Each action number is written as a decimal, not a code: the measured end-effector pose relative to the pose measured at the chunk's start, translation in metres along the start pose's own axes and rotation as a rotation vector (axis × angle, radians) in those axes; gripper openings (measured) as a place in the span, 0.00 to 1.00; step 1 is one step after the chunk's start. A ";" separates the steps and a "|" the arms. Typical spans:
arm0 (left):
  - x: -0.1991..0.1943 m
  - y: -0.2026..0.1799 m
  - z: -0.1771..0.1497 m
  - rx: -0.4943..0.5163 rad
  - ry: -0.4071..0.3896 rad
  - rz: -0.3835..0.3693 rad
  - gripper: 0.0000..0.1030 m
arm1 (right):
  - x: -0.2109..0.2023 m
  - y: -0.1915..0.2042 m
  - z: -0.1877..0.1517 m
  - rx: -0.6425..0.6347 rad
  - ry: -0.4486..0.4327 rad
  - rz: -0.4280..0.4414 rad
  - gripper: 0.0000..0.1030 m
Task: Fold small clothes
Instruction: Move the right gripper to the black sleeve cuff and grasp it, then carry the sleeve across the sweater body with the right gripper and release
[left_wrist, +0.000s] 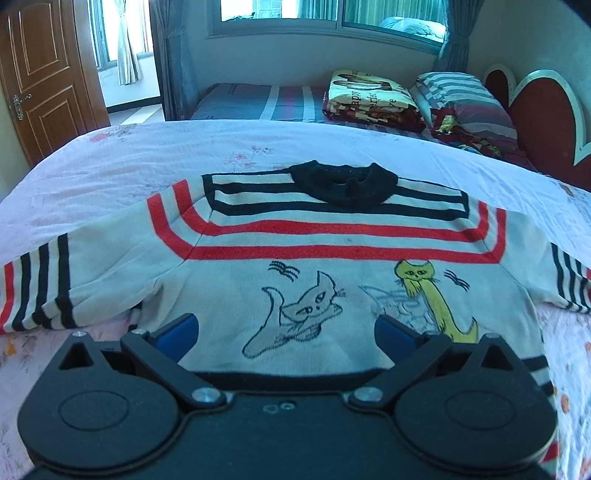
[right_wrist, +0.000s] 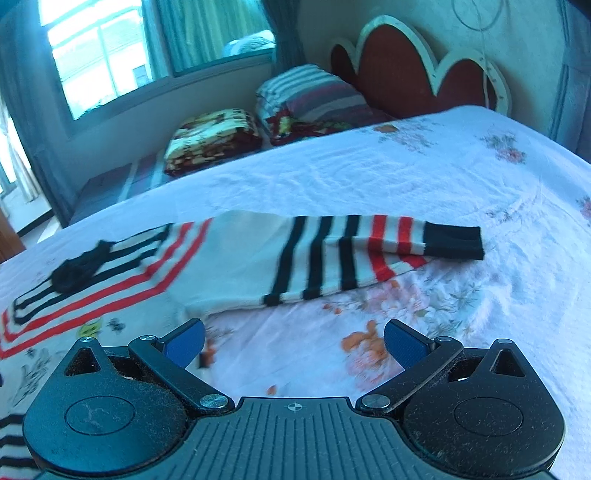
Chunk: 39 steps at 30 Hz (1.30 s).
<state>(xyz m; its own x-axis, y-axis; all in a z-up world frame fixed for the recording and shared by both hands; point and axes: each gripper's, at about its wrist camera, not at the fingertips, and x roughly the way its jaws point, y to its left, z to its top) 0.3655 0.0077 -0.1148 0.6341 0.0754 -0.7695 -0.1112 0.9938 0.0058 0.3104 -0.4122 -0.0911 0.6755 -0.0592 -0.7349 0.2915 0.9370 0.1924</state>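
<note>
Nothing is folded yet, as I judge it. The sweater (left_wrist: 295, 266) lies flat and face-up on the bed (left_wrist: 110, 158), collar (left_wrist: 343, 182) at twelve o'clock from my left claw (left_wrist: 284, 332), both sleeves spread wide. My left claw hangs over the hem end of the body with its blue pads parted and nothing between them; the drawn cats sit just ahead of it. I cannot say whether the pads touch the cloth, since the hem is hidden under the claw's housing.

From my right claw (right_wrist: 293, 341), also spread wide and holding nothing, the right sleeve (right_wrist: 332, 254) stretches out toward two o'clock, its black cuff (right_wrist: 454, 242) lying on the sheet. The claw is over bare floral sheet, near the sleeve but apart from it. The picture is a little smeared here.

All of the job is left, I reckon: both sleeves to bring in over the chest, then the body to double up.

The bed is covered in a pale, wrinkled floral sheet, soft enough that cloth may drag on it. Around the room, left to right in the left view: a brown door (left_wrist: 40, 77) at ten o'clock, a window (left_wrist: 325, 18) at twelve, a folded blanket (left_wrist: 369, 98) and striped pillow (left_wrist: 461, 96) at one, and a red scalloped headboard (left_wrist: 546, 118) at two.
</note>
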 end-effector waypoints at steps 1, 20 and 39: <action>0.007 -0.001 0.003 0.000 0.007 0.004 0.98 | 0.008 -0.009 0.004 0.021 0.003 -0.005 1.00; 0.066 -0.016 0.027 0.001 0.057 0.048 0.98 | 0.114 -0.117 0.056 0.394 0.063 -0.100 0.99; 0.066 -0.012 0.031 -0.010 0.016 0.005 0.96 | 0.106 -0.106 0.069 0.310 -0.067 -0.103 0.17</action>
<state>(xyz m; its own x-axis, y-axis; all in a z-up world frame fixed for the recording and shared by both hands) 0.4325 0.0032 -0.1461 0.6212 0.0787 -0.7796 -0.1220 0.9925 0.0030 0.3977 -0.5415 -0.1442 0.6719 -0.1803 -0.7184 0.5457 0.7763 0.3155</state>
